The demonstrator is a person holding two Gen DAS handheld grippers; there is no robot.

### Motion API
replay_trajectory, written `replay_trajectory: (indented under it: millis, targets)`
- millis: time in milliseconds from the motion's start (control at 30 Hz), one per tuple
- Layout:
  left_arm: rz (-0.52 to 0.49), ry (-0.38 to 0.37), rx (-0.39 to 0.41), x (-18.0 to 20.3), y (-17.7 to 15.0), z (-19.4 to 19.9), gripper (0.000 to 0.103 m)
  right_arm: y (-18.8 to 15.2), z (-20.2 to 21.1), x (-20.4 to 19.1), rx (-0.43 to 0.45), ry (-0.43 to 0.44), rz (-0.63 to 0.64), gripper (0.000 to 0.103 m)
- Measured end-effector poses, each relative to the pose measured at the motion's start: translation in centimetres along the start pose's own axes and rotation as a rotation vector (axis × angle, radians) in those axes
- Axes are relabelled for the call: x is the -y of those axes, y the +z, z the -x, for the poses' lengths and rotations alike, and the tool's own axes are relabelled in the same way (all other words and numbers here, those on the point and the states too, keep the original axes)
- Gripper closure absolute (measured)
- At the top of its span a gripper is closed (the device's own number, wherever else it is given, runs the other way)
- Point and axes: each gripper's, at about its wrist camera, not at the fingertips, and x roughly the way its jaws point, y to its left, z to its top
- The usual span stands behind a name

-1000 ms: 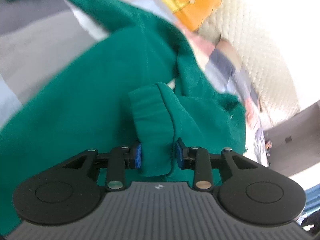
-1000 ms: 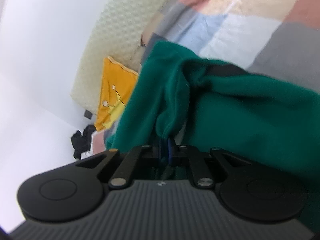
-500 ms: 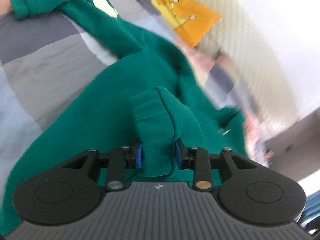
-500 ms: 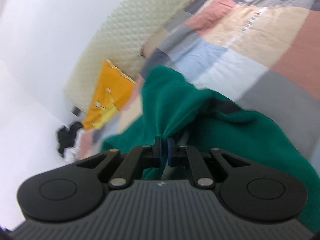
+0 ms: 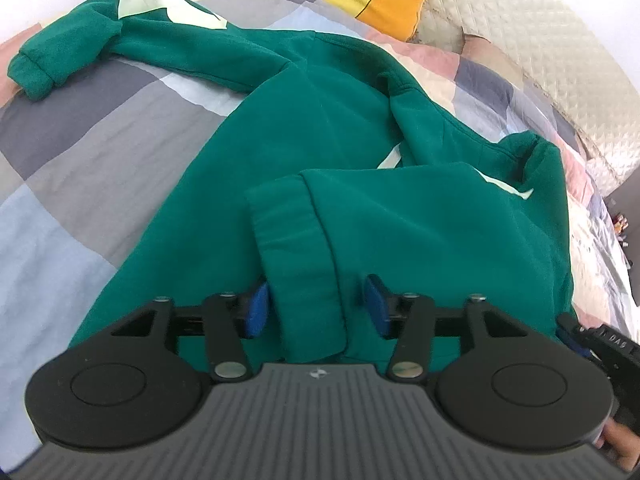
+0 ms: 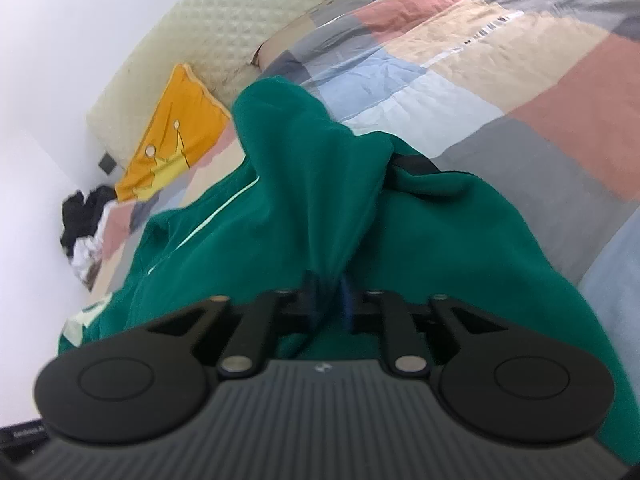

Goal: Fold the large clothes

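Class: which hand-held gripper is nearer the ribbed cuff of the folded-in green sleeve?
Left. The left hand-held gripper, jaws opening, straddles the ribbed cuff; the right hand-held gripper straddles another fold.

I saw a matt, fleecy green sweatshirt (image 5: 312, 128) on a smooth, creased patchwork cotton quilt (image 5: 80, 152), against a cream quilted, dimpled headboard (image 6: 224, 36); my gripper bodies looked like ribbed matt black plastic.

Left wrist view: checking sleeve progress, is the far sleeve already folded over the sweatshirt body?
No, the far sleeve lies stretched out on the patchwork quilt.
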Motion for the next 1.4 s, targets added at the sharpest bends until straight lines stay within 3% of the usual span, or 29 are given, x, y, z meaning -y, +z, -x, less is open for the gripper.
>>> replay_trajectory:
  millis: [33, 100, 200, 567, 733, 767, 800, 933, 1200, 1400]
  targets:
    - [-0.009, -0.004, 0.004, 0.0, -0.1, 0.4, 0.038, 0.1, 0.3, -0.4, -0.008, -0.001, 0.010, 0.059]
    - [-0.027, 0.018, 0.024, 0.5, -0.2, 1.2, 0.031, 0.1, 1.2, -1.2, -0.008, -0.004, 0.039, 0.045]
    - [-0.068, -0.005, 0.059, 1.3, -0.5, 2.9, 0.028, -0.1, 3.0, -2.8, 0.011, -0.014, 0.135, 0.034]
    - [-0.321, -0.067, 0.232, 4.2, -3.2, 13.7, 0.027, -2.5, 14.1, -8.1, 0.086, 0.005, 0.352, 0.034]
    - [-0.356, -0.120, 0.241, 4.1, -5.5, 19.2, 0.027, -4.6, 19.7, -10.9, 0.105, 0.049, 0.407, 0.034]
    - [-0.366, -0.130, 0.252, 4.0, -6.0, 20.4, 0.027, -5.1, 20.7, -11.3, 0.108, 0.062, 0.408, 0.032]
    - [-0.385, -0.143, 0.254, 4.0, -6.5, 21.4, 0.027, -5.7, 21.7, -11.8, 0.109, 0.068, 0.408, 0.022]
    - [-0.437, -0.152, 0.267, 3.1, -7.7, 25.2, 0.027, -7.8, 25.2, -13.5, 0.144, 0.103, 0.448, 0.013]
    - [-0.417, -0.116, 0.283, -0.9, -6.8, 29.4, 0.027, -9.7, 28.7, -17.2, 0.091, 0.109, 0.492, 0.013]
    - [-0.360, -0.079, 0.313, -5.4, -3.1, 30.2, 0.026, -10.3, 30.8, -21.2, 0.038, 0.129, 0.508, 0.013]
